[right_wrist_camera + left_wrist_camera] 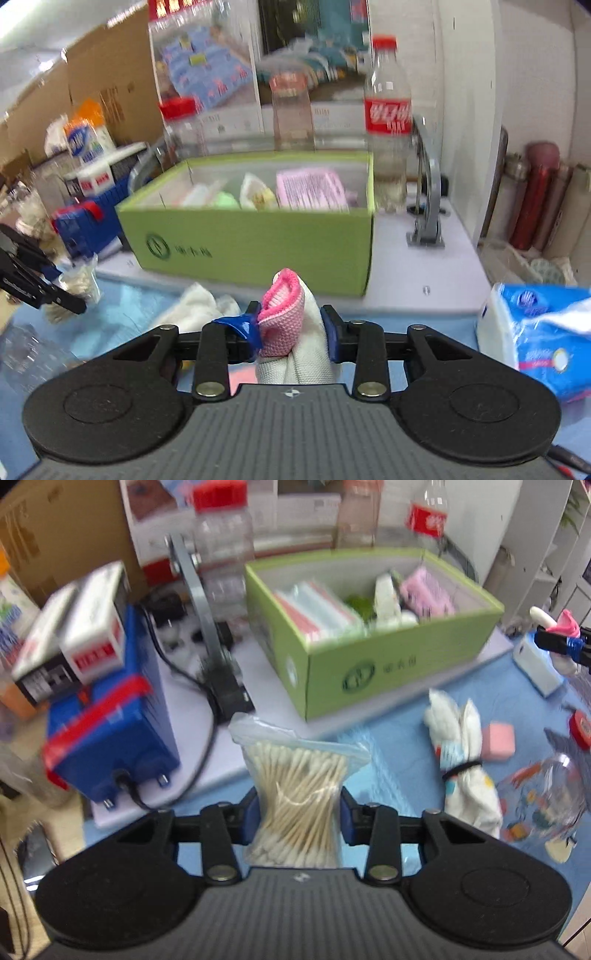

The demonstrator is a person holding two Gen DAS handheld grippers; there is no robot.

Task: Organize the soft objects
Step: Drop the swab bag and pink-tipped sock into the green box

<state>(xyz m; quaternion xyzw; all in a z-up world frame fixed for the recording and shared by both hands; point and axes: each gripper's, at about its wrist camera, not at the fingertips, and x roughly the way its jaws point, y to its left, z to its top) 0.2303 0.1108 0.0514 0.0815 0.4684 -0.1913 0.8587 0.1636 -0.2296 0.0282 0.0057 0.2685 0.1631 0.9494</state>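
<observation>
Blurry, hidden and cut-off bits

The writing on the green box (373, 672) ahead of the left hand-held gripper (298, 814) is too blurry to read. The bottom of the cotton swab bag (295, 794) hides behind that gripper. The tissue pack (543, 332) right of the right hand-held gripper (291, 328) is cut off by the edge.

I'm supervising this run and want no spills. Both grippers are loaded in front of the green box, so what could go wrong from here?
The left gripper pinches the swab bag mid-body, so it may slip out. The right gripper holds the sock unevenly, so that may slip too. The bottle stands against the green box; a reach over it could tip it.
</observation>
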